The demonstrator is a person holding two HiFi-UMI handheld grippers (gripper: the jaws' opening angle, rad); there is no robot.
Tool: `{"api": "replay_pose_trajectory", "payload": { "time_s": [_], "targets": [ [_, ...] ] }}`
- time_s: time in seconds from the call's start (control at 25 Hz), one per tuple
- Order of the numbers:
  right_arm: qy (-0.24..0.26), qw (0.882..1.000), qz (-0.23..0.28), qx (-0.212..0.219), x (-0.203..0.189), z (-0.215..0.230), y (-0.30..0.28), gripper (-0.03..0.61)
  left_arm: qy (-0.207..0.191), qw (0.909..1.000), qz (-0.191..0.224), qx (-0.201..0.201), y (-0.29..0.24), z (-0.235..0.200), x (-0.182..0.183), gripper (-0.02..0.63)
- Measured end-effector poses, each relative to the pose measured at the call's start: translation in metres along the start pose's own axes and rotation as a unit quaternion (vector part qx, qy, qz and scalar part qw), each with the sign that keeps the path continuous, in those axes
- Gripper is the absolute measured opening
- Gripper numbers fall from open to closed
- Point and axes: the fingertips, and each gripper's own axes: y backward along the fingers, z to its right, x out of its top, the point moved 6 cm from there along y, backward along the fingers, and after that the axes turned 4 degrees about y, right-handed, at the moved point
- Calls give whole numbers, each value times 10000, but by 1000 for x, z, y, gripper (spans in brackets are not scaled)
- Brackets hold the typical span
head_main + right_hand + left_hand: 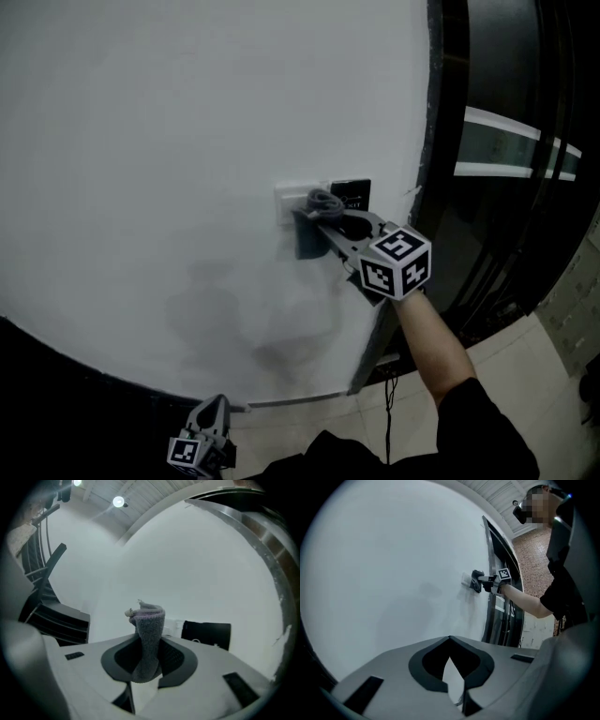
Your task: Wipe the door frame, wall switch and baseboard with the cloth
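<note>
Gripping the grey cloth in its jaws, the right gripper held the cloth's bunched end against the wall switch, its length running straight along the jaws. The left gripper hung well below the switch, jaws closed and empty.

Two hand-held grippers, one cloth, one wall switch

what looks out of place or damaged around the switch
Nothing stands out: the right tool grips the grey cloth at the white wall switch, beside a black panel. Dim patches below look like shadows.
</note>
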Motion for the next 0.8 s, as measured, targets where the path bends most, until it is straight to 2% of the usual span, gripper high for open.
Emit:
{"api": "replay_pose_trajectory", "payload": {
  "time_s": [0.2,0.36,0.44,0.56,0.8],
  "targets": [
    [-44,9992,-35,399,1,2,-35,89,-93,9997,-71,216,-5,9,1,0],
    [-4,9986,-68,530,6,-24,-57,89,-143,9990,-26,424,21,0,0,2],
    [-98,9985,-81,534,4,-5,-47,89,-179,9987,20,481,17,20,-1,0],
    [-376,9979,-62,529,-2,22,-32,89,-167,9987,65,478,7,41,-1,1],
    [-646,9970,-108,408,-5,24,-37,89,-155,9996,125,196,-2,22,9,1]
  ]
}}
